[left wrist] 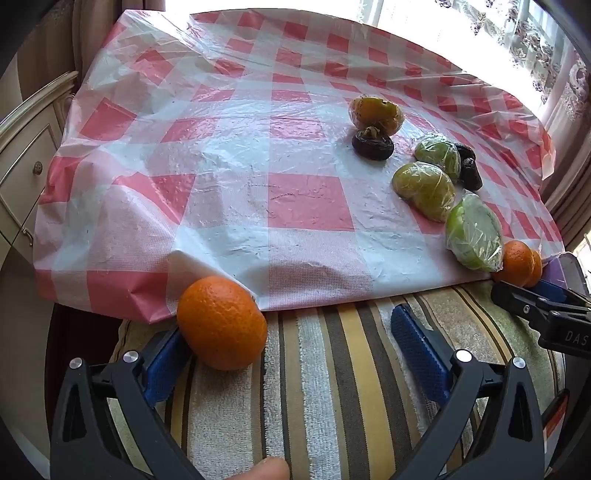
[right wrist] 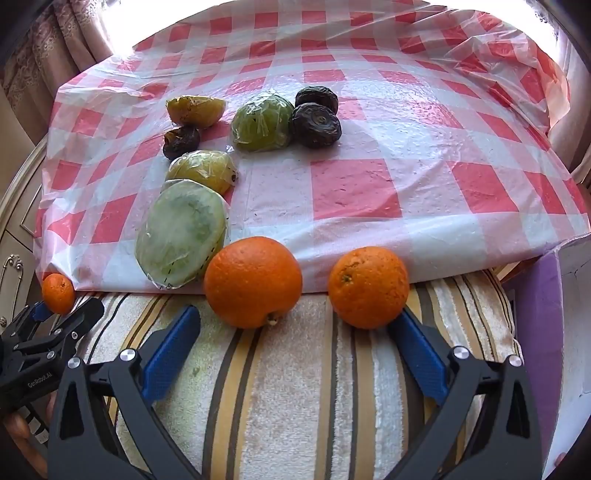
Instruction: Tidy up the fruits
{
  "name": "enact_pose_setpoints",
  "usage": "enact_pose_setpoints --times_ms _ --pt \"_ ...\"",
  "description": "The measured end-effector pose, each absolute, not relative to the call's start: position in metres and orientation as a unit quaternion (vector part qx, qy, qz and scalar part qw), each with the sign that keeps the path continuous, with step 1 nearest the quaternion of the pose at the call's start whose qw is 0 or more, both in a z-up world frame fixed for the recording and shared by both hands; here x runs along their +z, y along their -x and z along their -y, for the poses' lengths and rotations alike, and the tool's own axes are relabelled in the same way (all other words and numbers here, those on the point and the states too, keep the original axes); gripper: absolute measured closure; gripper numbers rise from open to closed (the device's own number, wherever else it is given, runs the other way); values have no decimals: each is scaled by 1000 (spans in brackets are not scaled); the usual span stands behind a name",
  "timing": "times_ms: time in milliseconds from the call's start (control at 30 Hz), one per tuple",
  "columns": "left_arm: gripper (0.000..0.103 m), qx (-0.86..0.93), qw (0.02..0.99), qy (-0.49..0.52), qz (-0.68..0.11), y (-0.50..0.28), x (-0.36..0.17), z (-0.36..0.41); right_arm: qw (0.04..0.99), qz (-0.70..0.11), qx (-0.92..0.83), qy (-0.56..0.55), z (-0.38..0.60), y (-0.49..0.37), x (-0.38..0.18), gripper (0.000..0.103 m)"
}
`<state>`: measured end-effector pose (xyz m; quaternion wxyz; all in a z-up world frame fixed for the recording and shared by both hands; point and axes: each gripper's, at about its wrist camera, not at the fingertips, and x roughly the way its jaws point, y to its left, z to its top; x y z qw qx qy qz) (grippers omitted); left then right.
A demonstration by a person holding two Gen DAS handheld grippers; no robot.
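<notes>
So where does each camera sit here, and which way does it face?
Left wrist: on the left gripper, looking forward over the striped towel at the checked cloth; a fingertip shows.
Right wrist: on the right gripper, facing the same cloth, two oranges close ahead.
Shared: the wrapped green fruit; each sees the other gripper.

Bright curtained window (left wrist: 480,22); cream cabinet (left wrist: 26,155)
</notes>
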<state>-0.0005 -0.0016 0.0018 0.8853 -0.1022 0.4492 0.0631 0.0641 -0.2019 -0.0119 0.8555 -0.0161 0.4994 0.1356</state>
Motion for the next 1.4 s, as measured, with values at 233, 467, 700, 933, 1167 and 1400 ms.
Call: enact_pose_setpoints --times_ms 233,467,700,933,1167,1400 --pt "4 64 885 101 -449 1 2 0 856 -499 136 16 202 -64 -12 1" --pt "4 68 886 94 -449 -3 2 0 855 -500 134 15 199 -65 -14 1" --pt "4 70 887 90 -447 -3 2 -1 856 -499 133 16 200 -63 -12 1" --pt "4 73 888 87 -447 -2 3 1 856 -499 133 16 201 -64 -12 1" --pt "4 74 888 83 -446 -2 4 1 856 -499 134 16 200 -65 -11 1" --pt "4 76 888 80 -446 -2 5 2 858 -496 135 12 204 -64 -10 1"
